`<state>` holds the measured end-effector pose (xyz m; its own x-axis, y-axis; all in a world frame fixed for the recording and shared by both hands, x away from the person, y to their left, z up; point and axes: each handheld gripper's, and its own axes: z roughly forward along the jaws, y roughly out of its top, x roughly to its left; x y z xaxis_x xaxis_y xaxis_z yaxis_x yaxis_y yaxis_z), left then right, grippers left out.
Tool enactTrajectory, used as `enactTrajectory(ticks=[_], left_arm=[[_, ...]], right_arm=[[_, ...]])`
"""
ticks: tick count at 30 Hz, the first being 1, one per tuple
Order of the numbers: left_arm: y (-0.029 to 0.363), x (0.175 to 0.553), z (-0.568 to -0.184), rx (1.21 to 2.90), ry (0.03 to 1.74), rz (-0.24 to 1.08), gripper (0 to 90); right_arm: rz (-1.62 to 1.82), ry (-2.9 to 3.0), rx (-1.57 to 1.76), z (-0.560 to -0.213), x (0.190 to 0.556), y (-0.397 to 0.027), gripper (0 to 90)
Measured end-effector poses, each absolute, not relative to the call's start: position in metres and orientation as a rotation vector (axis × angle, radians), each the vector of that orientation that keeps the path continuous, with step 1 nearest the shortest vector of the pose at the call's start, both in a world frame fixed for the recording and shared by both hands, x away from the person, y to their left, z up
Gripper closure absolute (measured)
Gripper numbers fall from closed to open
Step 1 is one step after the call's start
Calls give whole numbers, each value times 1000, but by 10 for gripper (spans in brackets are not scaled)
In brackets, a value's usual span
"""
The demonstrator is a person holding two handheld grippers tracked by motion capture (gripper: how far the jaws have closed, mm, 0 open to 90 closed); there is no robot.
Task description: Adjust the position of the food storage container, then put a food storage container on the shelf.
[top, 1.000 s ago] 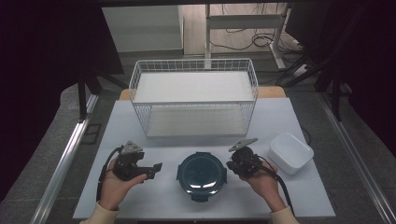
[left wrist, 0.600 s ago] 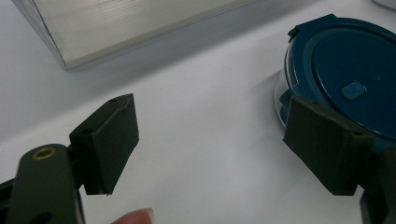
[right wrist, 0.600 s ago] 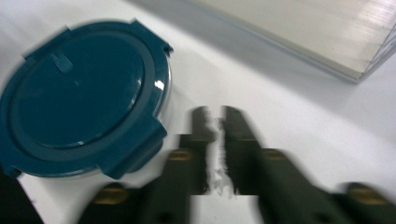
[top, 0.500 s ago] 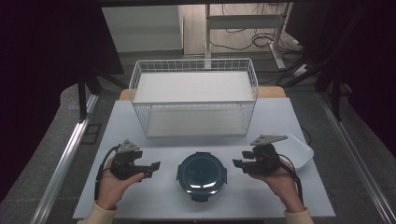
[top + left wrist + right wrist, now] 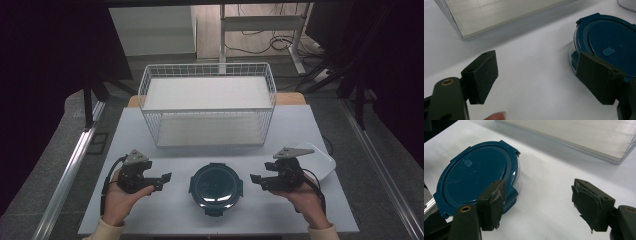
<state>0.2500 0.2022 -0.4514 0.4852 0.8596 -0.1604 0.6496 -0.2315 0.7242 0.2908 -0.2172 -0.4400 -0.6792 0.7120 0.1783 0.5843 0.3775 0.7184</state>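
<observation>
- On the white table (image 5: 150, 210), between the two grippers, sits the round container with its blue lid (image 5: 216, 186) on.
- Right gripper (image 5: 257, 178): jaws have just been opening, nothing between them, apart from the container.
- Left gripper (image 5: 165, 179): wide open, empty.
- Lid latches probably closed, though that is hard to tell; wire basket (image 5: 207, 107) and white tub (image 5: 320, 160) untouched.

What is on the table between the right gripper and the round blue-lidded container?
Nothing: in the high view, bare white table separates the right gripper from the container.
</observation>
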Motion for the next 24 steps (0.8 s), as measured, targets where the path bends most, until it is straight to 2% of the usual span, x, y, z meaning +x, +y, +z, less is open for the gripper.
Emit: enactTrajectory(ticks=[10,24], left_arm=[[195,248,-450,1908,1256,306,155],[180,253,-463,1802,1274,77,117]], right_arm=[[1191,2474,1231,-445,288,-218,201],[1273,2486,1383,-457,285,-204,135]])
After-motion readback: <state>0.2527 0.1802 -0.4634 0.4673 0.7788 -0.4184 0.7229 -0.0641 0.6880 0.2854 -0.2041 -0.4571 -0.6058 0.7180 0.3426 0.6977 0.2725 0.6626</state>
